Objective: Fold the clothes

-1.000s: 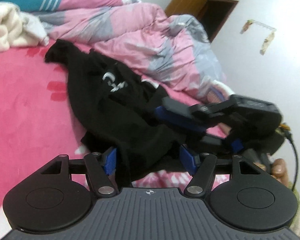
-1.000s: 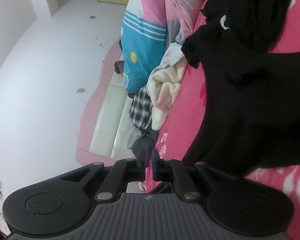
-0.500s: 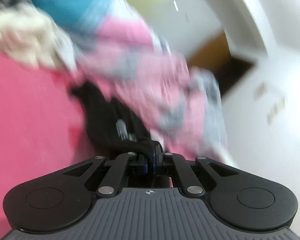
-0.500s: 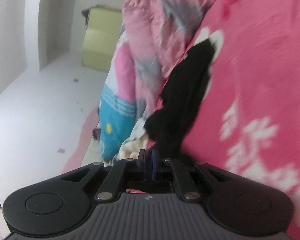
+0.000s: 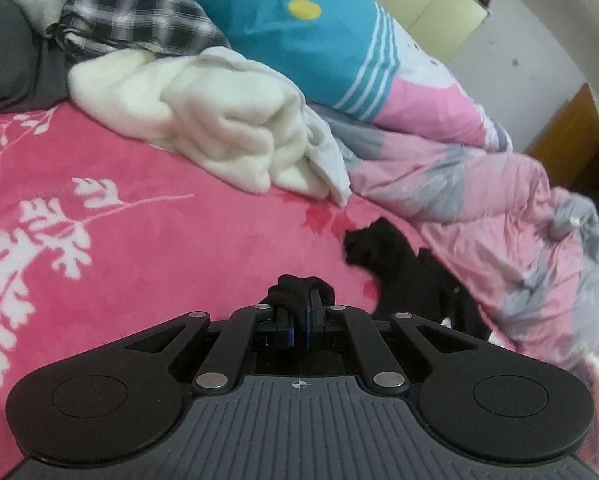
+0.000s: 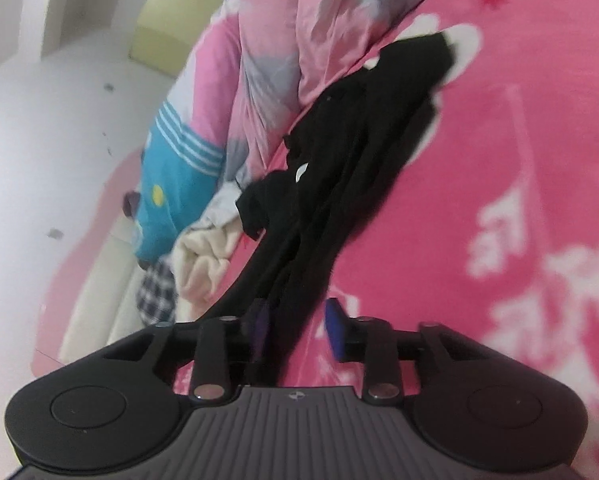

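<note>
A black garment (image 6: 351, 148) with a small white print lies stretched in a long band across the pink bed. My left gripper (image 5: 305, 308) is shut on a bunched edge of this black garment (image 5: 299, 286); more of it trails off to the right (image 5: 411, 280). My right gripper (image 6: 299, 324) stands open, its blue pads (image 6: 335, 328) spread apart, with the near end of the garment running between them untouched by the right pad.
A cream fleece (image 5: 203, 120), a plaid shirt (image 5: 131, 16) and grey clothing (image 5: 11, 52) are heaped at the head of the pink floral bedspread (image 5: 99, 240). A pink, grey and teal quilt (image 5: 459, 168) is bunched along the far side.
The left gripper went from open to shut on the garment's edge and swung towards the clothes heap. The right gripper, shut before, now stands open. The garment is pulled out long.
</note>
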`<state>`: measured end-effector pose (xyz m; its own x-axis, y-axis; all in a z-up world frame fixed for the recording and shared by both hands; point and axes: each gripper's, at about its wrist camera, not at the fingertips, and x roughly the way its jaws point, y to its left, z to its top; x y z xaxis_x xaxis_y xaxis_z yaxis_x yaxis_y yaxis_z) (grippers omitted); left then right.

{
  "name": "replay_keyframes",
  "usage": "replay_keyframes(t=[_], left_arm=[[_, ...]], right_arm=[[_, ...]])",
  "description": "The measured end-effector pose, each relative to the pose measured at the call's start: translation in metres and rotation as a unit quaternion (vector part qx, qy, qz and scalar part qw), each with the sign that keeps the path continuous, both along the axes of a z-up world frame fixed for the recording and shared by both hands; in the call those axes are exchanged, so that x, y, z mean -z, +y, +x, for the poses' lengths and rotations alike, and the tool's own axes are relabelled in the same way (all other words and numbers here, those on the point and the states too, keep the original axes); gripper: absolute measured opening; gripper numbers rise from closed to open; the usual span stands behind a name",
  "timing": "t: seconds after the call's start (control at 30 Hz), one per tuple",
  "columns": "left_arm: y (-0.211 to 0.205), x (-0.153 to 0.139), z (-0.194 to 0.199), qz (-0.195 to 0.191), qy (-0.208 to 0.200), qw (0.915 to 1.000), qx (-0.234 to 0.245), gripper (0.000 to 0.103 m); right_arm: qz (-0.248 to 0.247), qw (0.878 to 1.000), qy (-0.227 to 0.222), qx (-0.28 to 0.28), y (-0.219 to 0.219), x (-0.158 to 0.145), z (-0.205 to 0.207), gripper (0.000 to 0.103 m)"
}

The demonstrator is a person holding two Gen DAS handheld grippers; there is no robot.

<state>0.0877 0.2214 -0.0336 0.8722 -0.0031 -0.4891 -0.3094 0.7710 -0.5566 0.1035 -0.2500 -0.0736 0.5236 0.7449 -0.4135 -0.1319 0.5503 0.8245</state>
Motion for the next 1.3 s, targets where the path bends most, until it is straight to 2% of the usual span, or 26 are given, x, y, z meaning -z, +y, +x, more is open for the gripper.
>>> replay_keyframes(t=[0.1, 0.2, 0.27, 0.3, 0.33, 0.4, 0.6, 0.7, 0.77, 0.8, 0.83, 0.97, 1.0, 1.1, 1.2, 1.27, 1.3], left_arm=[[-0.003, 0.001, 0.0, 0.001, -0.005, 1.0, 0.005, 0.003], [-0.006, 0.001, 0.0, 0.002, -0.009, 0.9999, 0.01, 0.003], [-0.009, 0.004, -0.001, -0.005, -0.011, 0.9997, 0.019, 0.003], [-0.011, 0.006, -0.001, -0.012, -0.011, 0.9994, 0.029, 0.003], [-0.014, 0.008, 0.0, -0.019, -0.01, 0.999, 0.039, 0.003], [-0.017, 0.011, 0.002, -0.031, -0.009, 0.9981, 0.052, 0.003], [-0.024, 0.018, 0.007, -0.07, -0.005, 0.9945, 0.077, 0.003], [-0.028, 0.022, 0.01, -0.089, -0.004, 0.9919, 0.09, 0.003], [-0.03, 0.024, 0.012, -0.102, -0.002, 0.9899, 0.098, 0.003], [-0.032, 0.025, 0.013, -0.108, -0.002, 0.9888, 0.102, 0.003], [-0.033, 0.026, 0.014, -0.115, -0.001, 0.9877, 0.107, 0.003], [-0.036, 0.03, 0.017, -0.107, 0.008, 0.9885, 0.106, 0.003], [-0.036, 0.03, 0.017, -0.106, 0.008, 0.9886, 0.107, 0.003], [-0.036, 0.03, 0.015, -0.101, 0.009, 0.989, 0.108, 0.003], [-0.036, 0.031, 0.016, -0.104, 0.01, 0.9887, 0.108, 0.003], [-0.036, 0.032, 0.016, -0.107, 0.01, 0.9885, 0.107, 0.003], [-0.037, 0.032, 0.016, -0.106, 0.01, 0.9885, 0.107, 0.003]], right_arm=[[-0.047, 0.998, 0.031, 0.018, 0.021, 0.007, 0.03, 0.038], [-0.075, 0.996, 0.023, 0.036, 0.034, 0.015, 0.058, 0.034], [-0.089, 0.995, 0.011, 0.046, 0.038, 0.018, 0.072, 0.025], [-0.099, 0.994, 0.007, 0.054, 0.039, 0.019, 0.08, 0.011], [-0.102, 0.993, 0.005, 0.06, 0.036, 0.02, 0.085, 0.005], [-0.103, 0.992, -0.003, 0.073, 0.028, 0.018, 0.094, 0.004], [-0.153, 0.974, -0.086, 0.141, -0.031, -0.041, 0.126, 0.003], [-0.197, 0.961, -0.113, 0.156, -0.051, -0.069, 0.156, 0.003], [-0.236, 0.95, -0.121, 0.166, -0.055, -0.077, 0.176, 0.003], [-0.25, 0.945, -0.118, 0.174, -0.057, -0.076, 0.187, 0.003], [-0.254, 0.946, -0.099, 0.179, -0.061, -0.068, 0.196, 0.004], [-0.248, 0.95, -0.003, 0.191, -0.082, -0.032, 0.223, 0.008], [-0.234, 0.954, 0.014, 0.189, -0.089, -0.026, 0.219, 0.01], [-0.183, 0.964, 0.018, 0.191, -0.109, -0.027, 0.185, 0.016], [-0.16, 0.969, 0.006, 0.187, -0.124, -0.042, 0.136, 0.036], [-0.158, 0.972, -0.008, 0.174, -0.13, -0.05, 0.102, 0.038], [-0.156, 0.976, -0.016, 0.148, -0.124, -0.053, 0.088, 0.038]])
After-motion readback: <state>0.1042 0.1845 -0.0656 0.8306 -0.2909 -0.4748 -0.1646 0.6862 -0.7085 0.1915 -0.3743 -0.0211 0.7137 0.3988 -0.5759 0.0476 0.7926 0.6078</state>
